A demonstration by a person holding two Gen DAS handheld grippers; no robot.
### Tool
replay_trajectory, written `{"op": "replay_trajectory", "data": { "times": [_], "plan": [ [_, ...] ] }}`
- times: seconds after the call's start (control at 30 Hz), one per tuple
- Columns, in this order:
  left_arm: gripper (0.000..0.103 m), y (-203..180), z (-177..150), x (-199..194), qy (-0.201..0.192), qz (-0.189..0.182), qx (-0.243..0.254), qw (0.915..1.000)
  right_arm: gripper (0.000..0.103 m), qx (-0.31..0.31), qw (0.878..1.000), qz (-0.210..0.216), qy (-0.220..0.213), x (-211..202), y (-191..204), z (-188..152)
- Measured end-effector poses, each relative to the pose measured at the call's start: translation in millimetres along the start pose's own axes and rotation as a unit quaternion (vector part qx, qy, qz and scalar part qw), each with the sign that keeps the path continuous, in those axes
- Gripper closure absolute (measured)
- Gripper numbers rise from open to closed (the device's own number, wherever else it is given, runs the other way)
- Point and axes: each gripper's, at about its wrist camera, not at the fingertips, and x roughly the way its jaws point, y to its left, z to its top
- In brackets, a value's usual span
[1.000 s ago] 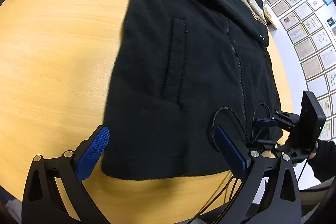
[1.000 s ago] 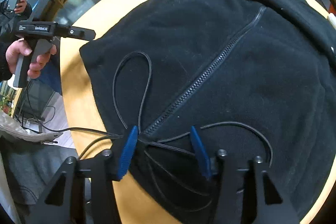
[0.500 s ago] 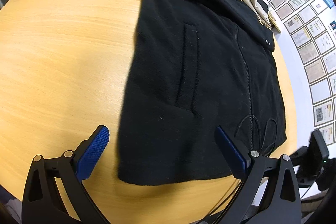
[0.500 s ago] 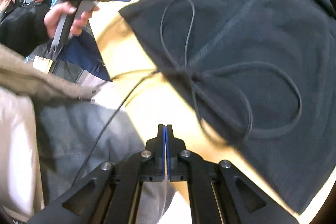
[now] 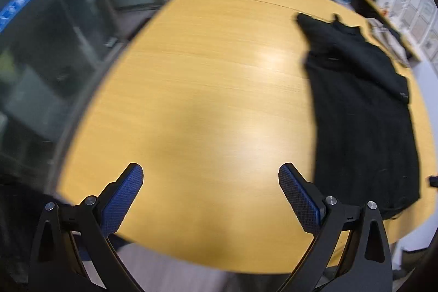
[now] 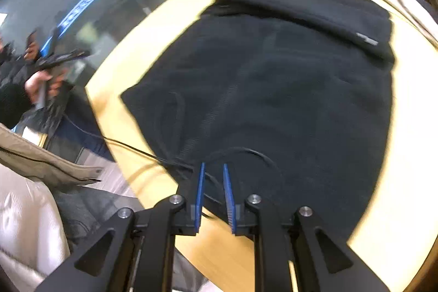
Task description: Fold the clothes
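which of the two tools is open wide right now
The left tool: its blue pads stand far apart over bare table. The right tool shows only a narrow gap, at the black jacket hem.

A round, light wooden table (image 5: 208, 89) carries a black fleece jacket (image 6: 279, 89) lying flat.

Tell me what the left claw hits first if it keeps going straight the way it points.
Probably bare wooden table. The left claw, wide open, points at empty tabletop; the black jacket lies off to its right, outside that line. Depth is unclear in this blurred fisheye view.
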Motion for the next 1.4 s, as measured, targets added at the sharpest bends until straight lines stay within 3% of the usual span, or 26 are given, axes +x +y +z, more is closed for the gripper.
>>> {"op": "replay_trajectory", "data": {
  "times": [0.1, 0.27, 0.4, 0.53, 0.67, 0.8, 0.9, 1.07, 1.17, 1.27, 1.3, 1.33, 1.37, 1.4],
  "plan": [
    [0.003, 37.6, 1.0, -13.9, 0.002, 0.055, 0.002, 0.9985, 0.088, 0.021, 0.999, -0.037, -0.005, -36.1, -25.4, -7.3],
    [0.003, 60.7, -12.9, -28.9, 0.007, 0.083, -0.002, 0.9965, 0.088, 0.047, 0.993, -0.107, -0.009, -110.7, -66.3, -29.5],
    [0.003, 11.5, -14.6, 5.5, 0.017, 0.037, 0.018, 0.999, 0.088, 0.073, 0.987, -0.145, -0.007, -145.5, -89.3, -42.5],
    [0.003, -50.4, -16.2, 48.1, 0.035, -0.022, 0.049, 0.9979, 0.086, 0.095, 0.987, -0.13, -0.004, -117.6, -88.5, -49.9],
    [0.003, -140.9, -24.2, 98.7, 0.073, -0.1, 0.111, 0.9861, 0.079, 0.131, 0.986, -0.105, 0.017, -58.1, -94.0, -61.9],
    [0.003, -203.6, -31.0, 129.5, 0.103, -0.159, 0.12, 0.9745, 0.079, 0.179, 0.978, -0.104, 0.034, -11.8, -106.6, -78.2],
    [0.003, -234.0, -32.7, 153.1, 0.127, -0.178, 0.125, 0.9678, 0.073, 0.195, 0.974, -0.11, 0.03, 4.4, -115.0, -82.2],
    [0.0, -254.4, -25.5, 159.4, 0.111, -0.199, 0.104, 0.9681, 0.05, 0.208, 0.97, -0.123, 0.013, 18.9, -127.8, -83.1],
    [0.003, -259.8, -23.4, 159.4, 0.122, -0.231, 0.08, 0.9619, 0.042, 0.2, 0.972, -0.119, 0.012, 21.9, -125.1, -78.8],
    [0.022, -264.7, -25.5, 155.5, 0.123, -0.23, 0.074, 0.9624, 0.047, 0.195, 0.976, -0.095, 0.006, 25.8, -119.9, -76.4],
    [0.043, -265.7, -25.8, 154.1, 0.123, -0.221, 0.075, 0.9646, 0.053, 0.189, 0.978, -0.091, 0.008, 28.3, -116.7, -74.7],
    [0.07, -265.9, -25.7, 153.8, 0.124, -0.21, 0.076, 0.9668, 0.076, 0.184, 0.979, -0.087, 0.011, 31.0, -113.7, -72.9],
    [0.079, -264.3, -25.7, 154.9, 0.135, -0.211, 0.07, 0.9656, 0.091, 0.183, 0.979, -0.086, 0.021, 34.1, -111.9, -71.3],
    [0.084, -262.8, -25.6, 155.7, 0.145, -0.212, 0.064, 0.9642, 0.091, 0.187, 0.979, -0.081, 0.027, 34.3, -110.0, -70.9]
  ]
}}
